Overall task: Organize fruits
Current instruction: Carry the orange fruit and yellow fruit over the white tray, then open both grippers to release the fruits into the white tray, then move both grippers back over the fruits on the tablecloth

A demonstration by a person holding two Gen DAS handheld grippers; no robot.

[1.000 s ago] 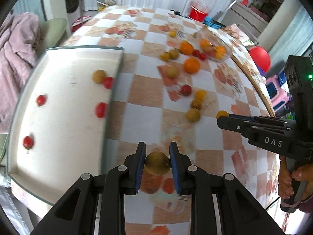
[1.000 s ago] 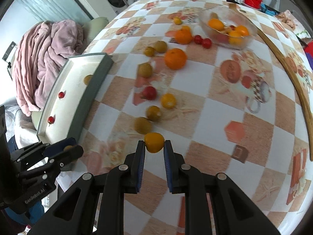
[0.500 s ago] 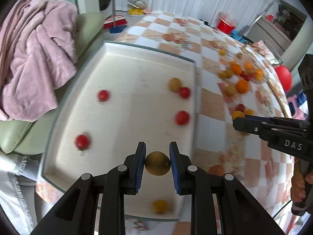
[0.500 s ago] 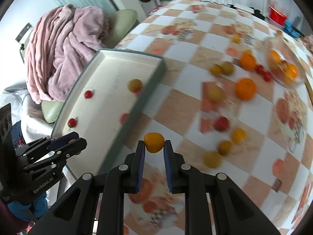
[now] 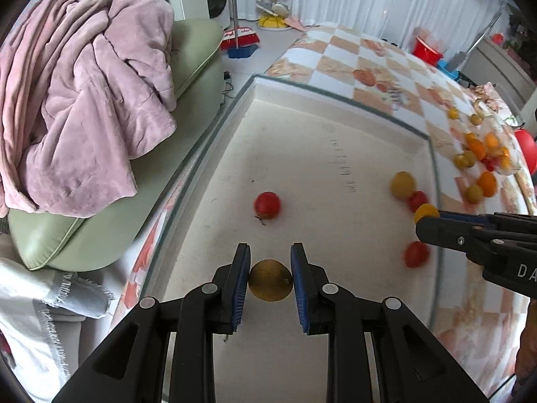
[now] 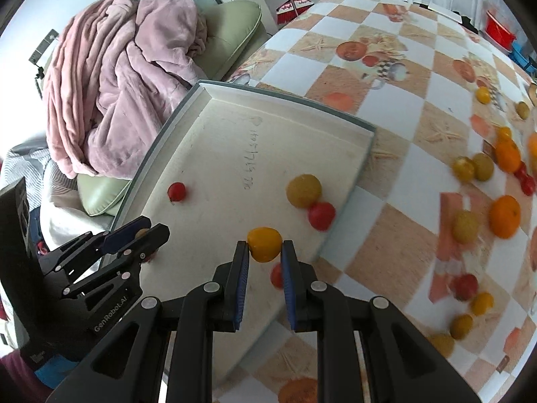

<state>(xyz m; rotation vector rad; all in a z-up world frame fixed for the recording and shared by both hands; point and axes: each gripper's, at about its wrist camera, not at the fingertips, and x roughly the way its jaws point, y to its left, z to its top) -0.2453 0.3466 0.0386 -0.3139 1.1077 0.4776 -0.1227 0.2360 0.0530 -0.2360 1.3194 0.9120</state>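
My left gripper point(image 5: 270, 262) is shut on a brownish-yellow round fruit point(image 5: 270, 284) above the near part of a white tray point(image 5: 315, 154). My right gripper point(image 6: 265, 253) is shut on a small yellow-orange fruit point(image 6: 264, 243) over the same tray point(image 6: 218, 141), near its right rim. In the left wrist view the right gripper point(image 5: 424, 218) reaches in from the right with its yellow-orange fruit point(image 5: 425, 211). On the tray lie red tomatoes point(image 5: 267, 204) point(image 6: 321, 215) and a yellow fruit point(image 6: 303, 190). The left gripper point(image 6: 147, 230) shows at the left of the right wrist view.
Several oranges, yellow fruits and tomatoes point(image 6: 503, 215) are scattered on the checkered tablecloth point(image 6: 396, 107) to the right of the tray. A green sofa cushion point(image 5: 191, 53) with a pink blanket point(image 5: 77, 100) lies beyond the tray's left rim. A red bucket point(image 5: 427, 50) stands far back.
Both grippers have swung left from over the tablecloth to over the white tray, each still gripping its fruit. The scattered fruits now lie off to the right.
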